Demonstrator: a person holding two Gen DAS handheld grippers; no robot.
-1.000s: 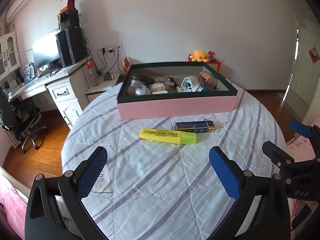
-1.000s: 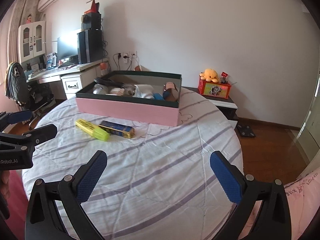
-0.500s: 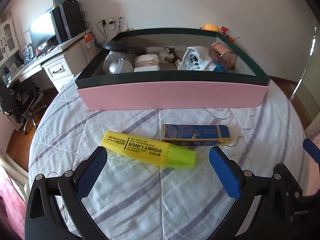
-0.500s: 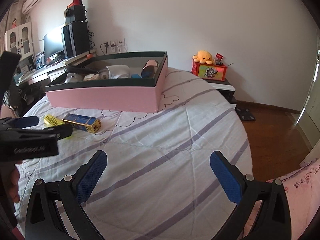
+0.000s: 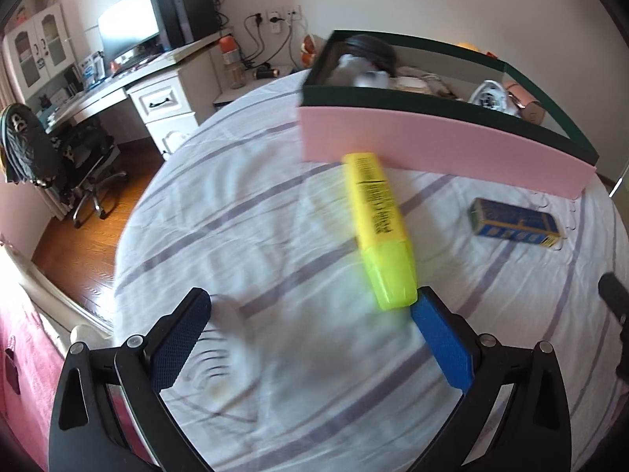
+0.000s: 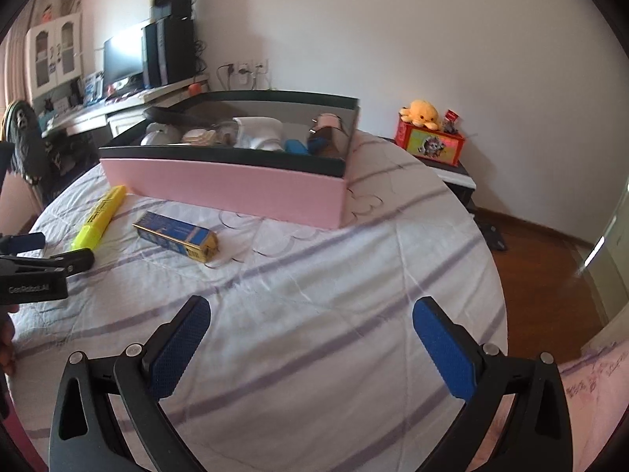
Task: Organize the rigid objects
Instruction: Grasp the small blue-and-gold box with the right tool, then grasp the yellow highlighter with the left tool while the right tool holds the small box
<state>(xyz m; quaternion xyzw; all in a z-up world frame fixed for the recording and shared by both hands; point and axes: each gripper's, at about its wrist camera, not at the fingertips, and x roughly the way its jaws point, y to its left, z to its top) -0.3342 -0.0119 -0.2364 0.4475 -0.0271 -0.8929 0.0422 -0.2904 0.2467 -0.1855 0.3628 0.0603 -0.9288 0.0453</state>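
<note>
A yellow highlighter (image 5: 379, 226) lies on the striped cloth, its cap end just ahead of the right pad of my open left gripper (image 5: 310, 338), its far end near the pink box (image 5: 432, 149). The same highlighter (image 6: 100, 214) and the left gripper (image 6: 59, 253) show at the left of the right wrist view. A blue and gold small box (image 5: 515, 226) lies to the right, also visible as the small box (image 6: 177, 236) ahead of my open right gripper (image 6: 310, 338), which holds nothing. The pink box (image 6: 220, 183) has a dark green rim and holds several items.
A round table with a white, purple-striped cloth (image 6: 314, 275) carries everything. A desk with monitor and speakers (image 5: 149, 39) and an office chair (image 5: 51, 157) stand at the left. A side table with an orange plush toy (image 6: 422, 116) sits at the right; wooden floor lies beyond the table's edge.
My left gripper has moved forward, down and to the left, so the highlighter now lies lengthwise just ahead of its right pad. The right gripper's view has turned slightly; both stay open.
</note>
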